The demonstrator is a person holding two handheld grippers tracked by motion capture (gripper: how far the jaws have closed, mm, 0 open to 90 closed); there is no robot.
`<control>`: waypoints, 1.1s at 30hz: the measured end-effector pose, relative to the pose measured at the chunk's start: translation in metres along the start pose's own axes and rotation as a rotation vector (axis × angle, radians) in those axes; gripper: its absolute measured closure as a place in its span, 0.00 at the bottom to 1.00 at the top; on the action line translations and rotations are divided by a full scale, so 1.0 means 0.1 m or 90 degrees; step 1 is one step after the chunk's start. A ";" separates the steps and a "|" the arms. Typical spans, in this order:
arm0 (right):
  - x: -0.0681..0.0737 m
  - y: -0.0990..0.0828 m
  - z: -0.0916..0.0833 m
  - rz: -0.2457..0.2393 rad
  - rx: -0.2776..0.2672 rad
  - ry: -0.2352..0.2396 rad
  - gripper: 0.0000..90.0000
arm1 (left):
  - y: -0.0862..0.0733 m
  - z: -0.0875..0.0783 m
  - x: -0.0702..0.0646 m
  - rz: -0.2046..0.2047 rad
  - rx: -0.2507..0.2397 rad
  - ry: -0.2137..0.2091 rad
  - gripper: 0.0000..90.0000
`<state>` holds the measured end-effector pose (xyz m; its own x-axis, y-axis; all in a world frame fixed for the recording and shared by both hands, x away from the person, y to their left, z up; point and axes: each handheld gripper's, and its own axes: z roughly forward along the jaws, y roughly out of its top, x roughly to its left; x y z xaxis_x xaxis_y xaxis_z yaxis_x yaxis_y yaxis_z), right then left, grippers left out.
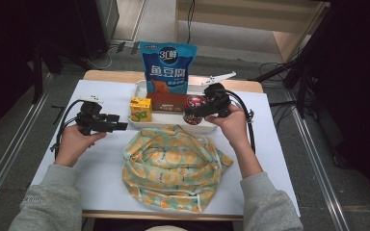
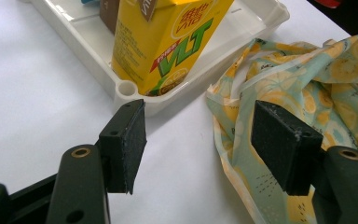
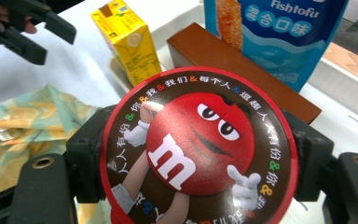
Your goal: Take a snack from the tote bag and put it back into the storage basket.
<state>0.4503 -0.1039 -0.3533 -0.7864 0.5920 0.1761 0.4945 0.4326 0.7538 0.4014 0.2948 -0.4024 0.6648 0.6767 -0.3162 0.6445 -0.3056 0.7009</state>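
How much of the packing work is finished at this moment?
Nothing looks packed yet. In hand: the right tongs grip the round M&M tub at the tray's front edge. Left: the yellow carton, brown box and blue snack bag remain in the tray; the lemon-print bag lies crumpled; the left tongs are open.

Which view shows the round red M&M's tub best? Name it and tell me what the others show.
The right gripper view: the round red M&M's tub faces the camera close up, lid print legible, clamped between the right gripper jaws. The high view shows it small, partly behind that gripper. The left gripper view gives the yellow drink carton instead.
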 end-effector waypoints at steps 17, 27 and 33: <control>-0.20 -0.08 0.20 0.017 0.018 -0.028 0.28 | -0.01 0.00 0.02 -0.001 0.000 -0.001 0.40; -0.31 -0.13 0.29 0.031 0.020 -0.039 0.28 | -0.01 0.01 0.01 0.003 0.003 -0.004 0.40; -0.35 -0.16 0.32 0.043 0.023 -0.043 0.28 | -0.01 0.01 0.00 0.006 0.004 -0.004 0.40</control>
<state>0.4821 -0.1096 -0.3920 -0.7246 0.6648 0.1815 0.5593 0.4135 0.7184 0.4010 0.2941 -0.4039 0.6733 0.6695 -0.3137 0.6404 -0.3161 0.7000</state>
